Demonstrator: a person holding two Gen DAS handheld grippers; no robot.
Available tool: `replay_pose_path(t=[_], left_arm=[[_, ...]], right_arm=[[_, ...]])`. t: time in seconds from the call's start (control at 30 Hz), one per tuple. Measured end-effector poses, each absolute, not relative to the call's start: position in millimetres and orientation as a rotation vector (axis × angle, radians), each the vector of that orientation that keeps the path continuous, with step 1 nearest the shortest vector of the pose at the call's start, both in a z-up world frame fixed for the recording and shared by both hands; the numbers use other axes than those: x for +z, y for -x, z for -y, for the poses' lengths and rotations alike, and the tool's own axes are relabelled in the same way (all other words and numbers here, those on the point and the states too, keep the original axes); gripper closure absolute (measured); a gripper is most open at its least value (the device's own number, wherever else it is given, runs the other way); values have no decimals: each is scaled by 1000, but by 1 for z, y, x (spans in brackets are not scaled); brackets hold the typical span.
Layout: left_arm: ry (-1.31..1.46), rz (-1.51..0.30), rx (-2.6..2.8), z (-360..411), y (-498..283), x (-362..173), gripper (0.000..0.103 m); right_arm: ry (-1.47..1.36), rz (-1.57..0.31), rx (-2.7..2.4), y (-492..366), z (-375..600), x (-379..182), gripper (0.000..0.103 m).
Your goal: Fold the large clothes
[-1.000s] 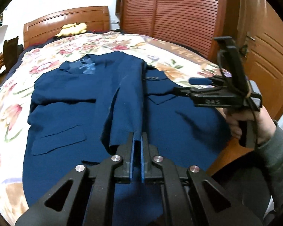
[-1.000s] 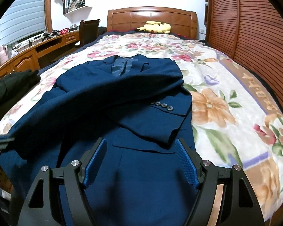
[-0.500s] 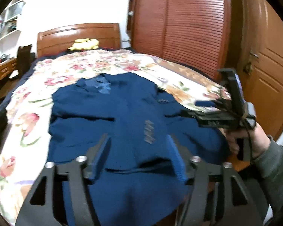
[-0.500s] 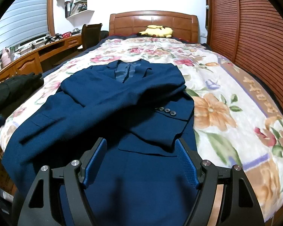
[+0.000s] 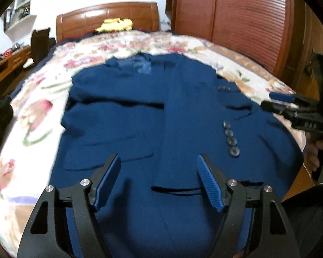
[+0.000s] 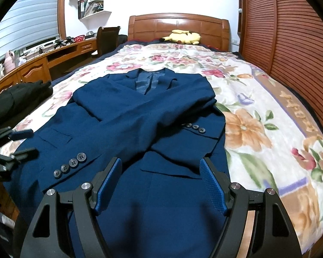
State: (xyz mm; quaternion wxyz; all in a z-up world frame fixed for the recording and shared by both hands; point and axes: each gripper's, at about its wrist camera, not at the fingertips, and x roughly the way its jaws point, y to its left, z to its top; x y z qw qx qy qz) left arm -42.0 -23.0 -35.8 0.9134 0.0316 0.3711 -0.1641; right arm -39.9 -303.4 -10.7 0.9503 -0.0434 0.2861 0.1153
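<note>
Your left gripper [image 5: 158,180] hangs over the jacket [image 5: 161,116] with its jaws spread wide and nothing between them; the lower front panel lies directly below. Your right gripper [image 6: 160,183] is likewise released, above the hem. The jacket lies flat on the floral bedspread [image 6: 258,111], collar toward the headboard [image 6: 178,28], both sleeves folded across the chest, cuff buttons [image 6: 70,164] showing. A yellow plush [image 6: 182,36] sits by the headboard.
</note>
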Motion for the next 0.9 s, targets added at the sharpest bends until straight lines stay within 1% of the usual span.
replay_pose_path(t=[0.03, 0.07, 0.23, 0.27, 0.3, 0.33, 0.37, 0.47, 0.67, 0.9], left_arm=[[-65, -780, -347, 25, 41, -40, 43], [-64, -792, -353, 26, 40, -44, 45], [-43, -822, -370, 27, 40, -53, 47], [-34, -824, -375, 27, 39, -53, 52], [-23, -828, -389, 27, 39, -53, 59], [-6, -839, -418, 26, 39, -53, 79], [7, -851, -445, 27, 39, -53, 93], [-70, -840, -437, 33, 40, -45, 98], [-74, -771, -349, 7, 29, -15, 99], [-75, -755, -293, -18, 18, -5, 98]], right_arm=[[88, -582, 235, 40, 304, -11, 26], [88, -582, 236, 40, 303, -11, 26], [89, -581, 235, 40, 303, -11, 26], [89, -581, 235, 40, 303, -11, 26], [88, -581, 234, 40, 303, -11, 26], [88, -580, 234, 40, 304, -11, 26], [87, -579, 234, 40, 304, -11, 26], [77, -574, 235, 41, 308, -10, 26], [52, -558, 219, 44, 323, -5, 26], [15, -521, 163, 51, 350, 3, 26]])
